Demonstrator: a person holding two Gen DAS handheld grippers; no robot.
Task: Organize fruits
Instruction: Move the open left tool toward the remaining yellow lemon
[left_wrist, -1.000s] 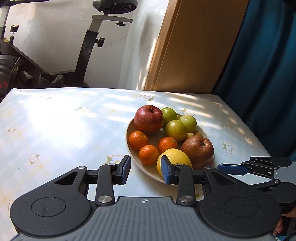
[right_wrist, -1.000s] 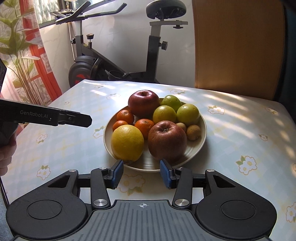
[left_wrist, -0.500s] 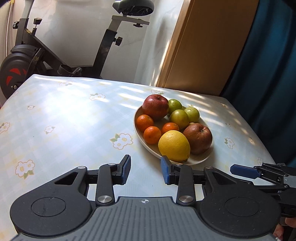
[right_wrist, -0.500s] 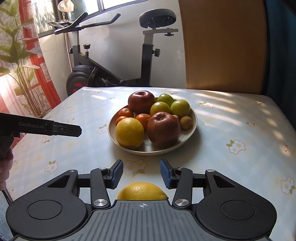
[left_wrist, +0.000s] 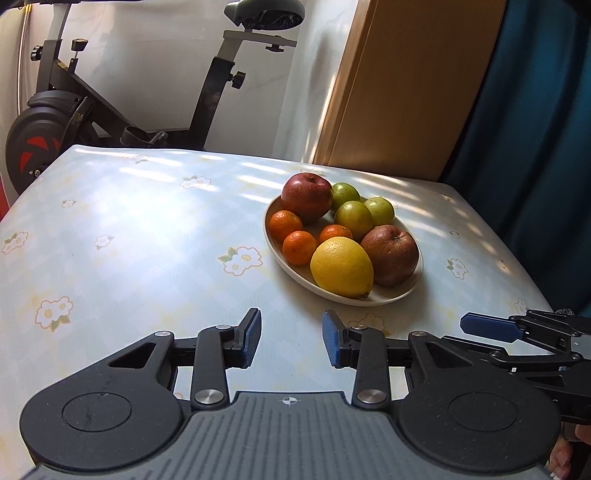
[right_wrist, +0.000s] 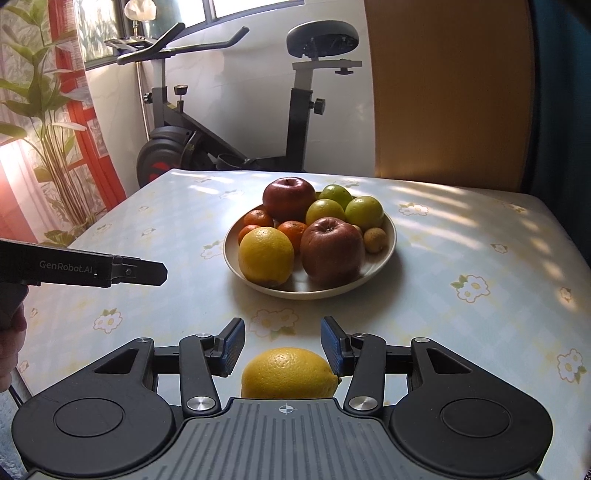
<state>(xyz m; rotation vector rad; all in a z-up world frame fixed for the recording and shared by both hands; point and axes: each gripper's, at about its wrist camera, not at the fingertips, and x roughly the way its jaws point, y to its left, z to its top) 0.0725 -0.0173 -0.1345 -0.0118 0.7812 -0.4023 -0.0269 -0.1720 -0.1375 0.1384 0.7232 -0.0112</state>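
Note:
A beige plate (left_wrist: 369, 301) (right_wrist: 306, 293) on the flowered table holds a big lemon (left_wrist: 341, 267), two red apples (left_wrist: 306, 195) (left_wrist: 389, 254), three mandarins (left_wrist: 299, 247), three green fruits (left_wrist: 352, 219) and a small brown fruit (right_wrist: 375, 240). A second lemon (right_wrist: 290, 373) lies on the table close under my right gripper (right_wrist: 282, 345), between its finger bases; the jaws stand apart and do not press it. My left gripper (left_wrist: 291, 338) is open over bare cloth, short of the plate.
An exercise bike (right_wrist: 229, 147) stands behind the table, with a wooden panel (left_wrist: 399, 92) and a dark blue curtain (left_wrist: 546, 129) to the right. A potted plant (right_wrist: 48, 147) is at the far left. The left gripper's finger (right_wrist: 140, 271) reaches in beside the plate.
Both grippers have drawn back from the plate, which looks smaller and farther away. The second lemon has come into view under the right gripper.

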